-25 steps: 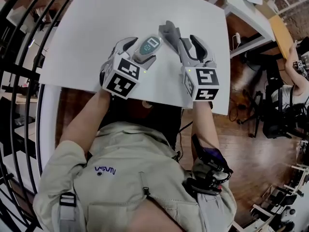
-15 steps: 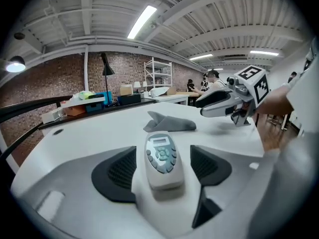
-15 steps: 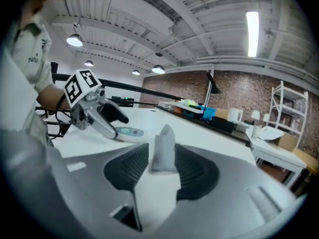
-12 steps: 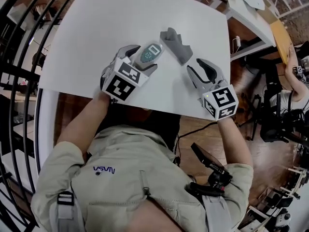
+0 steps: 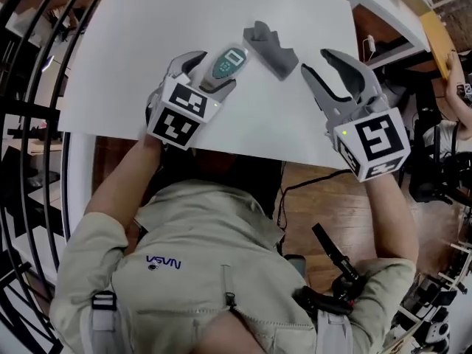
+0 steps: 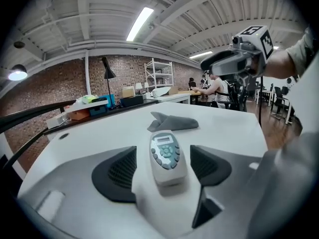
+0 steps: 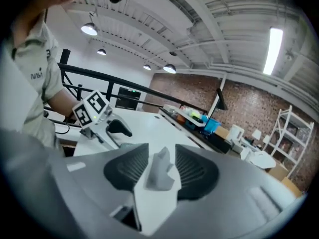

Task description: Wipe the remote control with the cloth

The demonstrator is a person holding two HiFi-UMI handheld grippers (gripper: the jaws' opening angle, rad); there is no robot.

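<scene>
The grey-white remote control [image 5: 227,63] [image 6: 168,156] lies face up on the white table [image 5: 133,43], between the jaws of my left gripper [image 5: 214,72] [image 6: 163,158]. A strip of table shows on each side of it, so the pads are not pressing. The crumpled grey cloth [image 5: 271,49] [image 6: 172,122] [image 7: 160,171] lies just beyond the remote, free on the table. My right gripper [image 5: 319,63] [image 7: 162,156] is open and empty, lifted off the table to the right of the cloth and pointing toward it.
The table's near edge [image 5: 243,164] runs just behind both grippers, with wooden floor [image 5: 317,198] below. Black railings [image 5: 29,87] curve along the left. Another desk [image 5: 398,6] and a seated person [image 5: 453,116] are at the right.
My right gripper left the cloth, drew back to the right and rose with its jaws open. The cloth stayed on the table. The left gripper and remote kept still.
</scene>
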